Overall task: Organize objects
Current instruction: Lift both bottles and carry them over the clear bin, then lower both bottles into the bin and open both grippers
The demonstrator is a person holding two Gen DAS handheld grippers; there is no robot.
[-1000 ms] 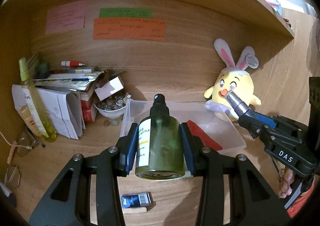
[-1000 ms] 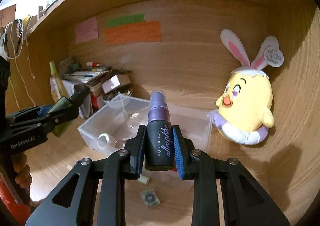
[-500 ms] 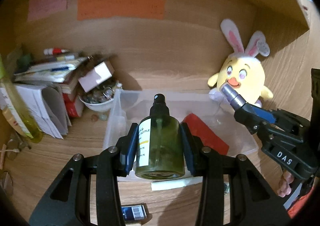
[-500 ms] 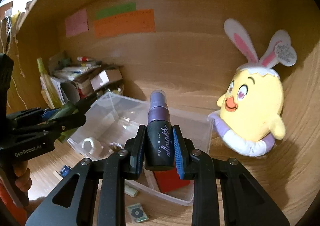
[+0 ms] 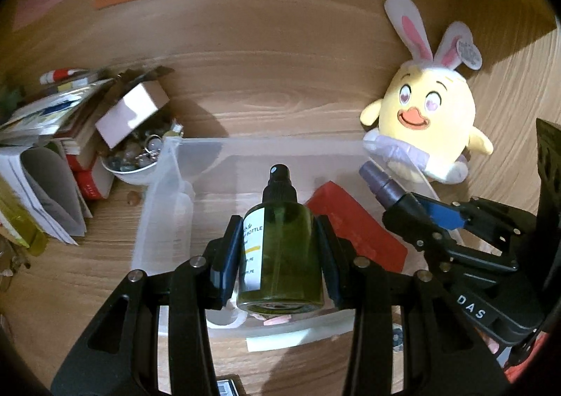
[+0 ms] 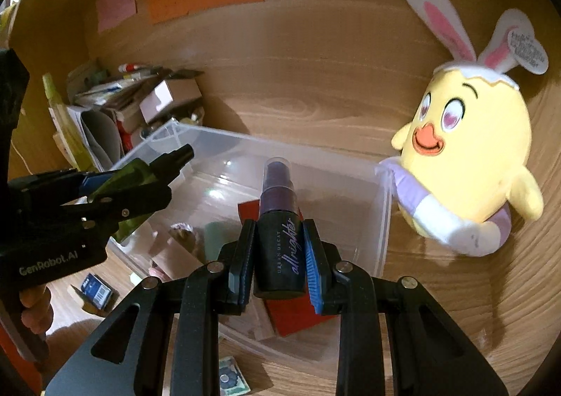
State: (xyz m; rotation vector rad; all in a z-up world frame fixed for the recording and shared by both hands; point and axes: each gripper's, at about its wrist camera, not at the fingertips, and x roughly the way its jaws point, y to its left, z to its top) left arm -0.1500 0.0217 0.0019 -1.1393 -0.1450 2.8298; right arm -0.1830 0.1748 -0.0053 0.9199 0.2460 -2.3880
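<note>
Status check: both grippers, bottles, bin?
Left gripper shut on green spray bottle. Right gripper shut on black setting-spray bottle. Both over clear bin; red box inside, nothing blocking.

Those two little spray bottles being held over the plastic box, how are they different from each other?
The green bottle is wide and see-through, with a white label; the black bottle is slimmer, opaque, with purple lettering. The green one has a bare black spray nozzle; the black one wears a purple cap. The left gripper clamps the green, the right gripper the black. Both hang above the clear bin.
</note>
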